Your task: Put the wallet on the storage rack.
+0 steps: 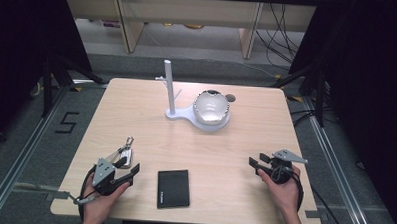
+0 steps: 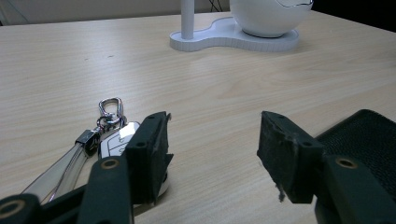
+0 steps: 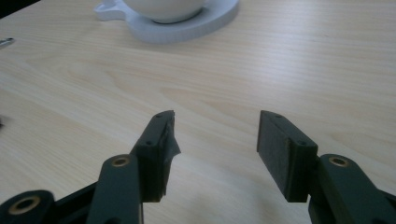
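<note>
both grippers gape empty: left gripper (image 1: 127, 173) beside keys (image 1: 125, 154) at 7 o'clock, right gripper (image 1: 257, 163) at 4.

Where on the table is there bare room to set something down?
Bare wood: the wide middle band between the white stand and the wallet, and the back-left corner. Also between the wallet and right tool. Crowded: front left, where the keys lie by the left tool.
</note>
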Motion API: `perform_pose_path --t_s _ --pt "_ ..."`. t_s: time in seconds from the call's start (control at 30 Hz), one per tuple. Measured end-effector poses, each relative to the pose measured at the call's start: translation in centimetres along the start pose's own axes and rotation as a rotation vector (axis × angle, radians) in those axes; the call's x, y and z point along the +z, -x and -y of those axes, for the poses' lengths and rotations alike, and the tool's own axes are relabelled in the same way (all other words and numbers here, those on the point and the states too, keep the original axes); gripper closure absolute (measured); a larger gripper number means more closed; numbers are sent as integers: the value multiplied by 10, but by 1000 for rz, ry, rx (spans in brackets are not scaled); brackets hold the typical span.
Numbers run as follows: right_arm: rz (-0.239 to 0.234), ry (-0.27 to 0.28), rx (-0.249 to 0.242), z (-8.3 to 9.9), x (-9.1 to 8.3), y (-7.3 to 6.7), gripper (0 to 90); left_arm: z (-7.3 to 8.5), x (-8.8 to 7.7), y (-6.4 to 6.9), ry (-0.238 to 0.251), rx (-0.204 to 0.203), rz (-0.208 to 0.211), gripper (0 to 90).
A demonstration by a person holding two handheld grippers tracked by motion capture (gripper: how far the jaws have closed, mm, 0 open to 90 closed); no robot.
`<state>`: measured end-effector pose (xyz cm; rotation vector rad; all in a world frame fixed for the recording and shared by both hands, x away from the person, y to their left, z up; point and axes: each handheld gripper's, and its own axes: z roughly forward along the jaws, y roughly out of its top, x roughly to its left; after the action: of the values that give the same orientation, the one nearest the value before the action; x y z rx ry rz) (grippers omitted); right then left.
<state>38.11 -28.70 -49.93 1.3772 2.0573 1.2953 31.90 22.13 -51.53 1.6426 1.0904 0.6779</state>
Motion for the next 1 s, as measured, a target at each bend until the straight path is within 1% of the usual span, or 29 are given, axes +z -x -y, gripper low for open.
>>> perform_pose_path --t_s 0.03,0.07,0.1,0.13,0.17,0.2,0.23,0.27,0.3,0.33,0.37,0.4,0.43,0.47,0.5,0.53,0.57,0.6,0.63,0.67,0.7,0.73,0.8,0.83,0.87,0.9,0.93,0.97,1.0 --pt "-27 -18 -3 -5 2 -3 486 0 0 0 0 0 0 438" --pt "-27 -18 -3 -5 2 -3 486 -4 -2 1 -13 5 5 438" --pt "-43 -42 15 -9 4 -9 488 -7 -3 2 -12 2 15 443" --pt "-75 -67 -20 -15 7 -11 486 -10 -5 3 -7 7 22 447" --pt "-93 -108 10 -20 9 -19 486 -13 -7 4 -14 12 26 450" --pt "-131 -166 -46 -32 16 -24 487 -19 -9 6 -40 29 43 454" --pt "-149 -197 -42 -37 19 -29 487 -19 -9 6 -40 29 43 456" --pt "-181 -215 -49 -41 23 -33 487 -22 -11 6 -48 37 57 456" --pt "-181 -215 -49 -41 23 -33 487 -25 -13 7 -61 41 66 456" --pt "-210 -270 -43 -49 30 -45 486 -27 -14 7 -71 47 80 454" --pt "-210 -270 -43 -49 30 -45 486 -29 -16 8 -89 51 89 454" --pt "-253 -314 -100 -56 38 -54 487 -31 -18 9 -100 58 103 455" --pt "-272 -332 -108 -58 43 -60 487 -32 -20 11 -104 59 117 456" --pt "-272 -332 -108 -58 43 -60 487 -34 -21 12 -114 66 134 456" --pt "-293 -356 -127 -61 47 -65 487 -35 -23 15 -129 66 139 457" --pt "-333 -408 -149 -65 56 -77 487 -35 -23 17 -134 70 153 459" --pt "-349 -429 -168 -66 60 -82 487 -36 -25 23 -148 85 174 461" --pt "-349 -429 -168 -66 60 -82 487 -36 -25 23 -148 85 174 461" --pt "-362 -449 -181 -68 65 -87 487 -35 -24 26 -152 78 193 461" --pt "-398 -509 -169 -70 73 -98 486 -35 -24 30 -166 80 210 478" --pt "-436 -514 -194 -71 78 -102 486 -34 -24 34 -175 81 221 488" --pt "-436 -514 -194 -71 78 -102 486 -34 -24 37 -185 80 244 488" --pt "-461 -540 -204 -73 85 -111 486 -34 -24 46 -210 88 284 524" --pt "-487 -561 -227 -74 92 -118 484 -34 -23 54 -241 96 328 560" --pt "-489 -582 -225 -75 95 -120 484 -34 -23 54 -241 96 328 599" --pt "-489 -582 -225 -75 95 -120 484 -34 -23 58 -258 110 348 599" --pt "-486 -589 -239 -75 98 -122 483 -34 -22 62 -272 125 365 634" --pt "-483 -602 -236 -76 101 -124 483 -33 -21 65 -287 140 384 668" --pt "-496 -612 -244 -75 107 -126 483 -29 -18 70 -324 148 407 723"
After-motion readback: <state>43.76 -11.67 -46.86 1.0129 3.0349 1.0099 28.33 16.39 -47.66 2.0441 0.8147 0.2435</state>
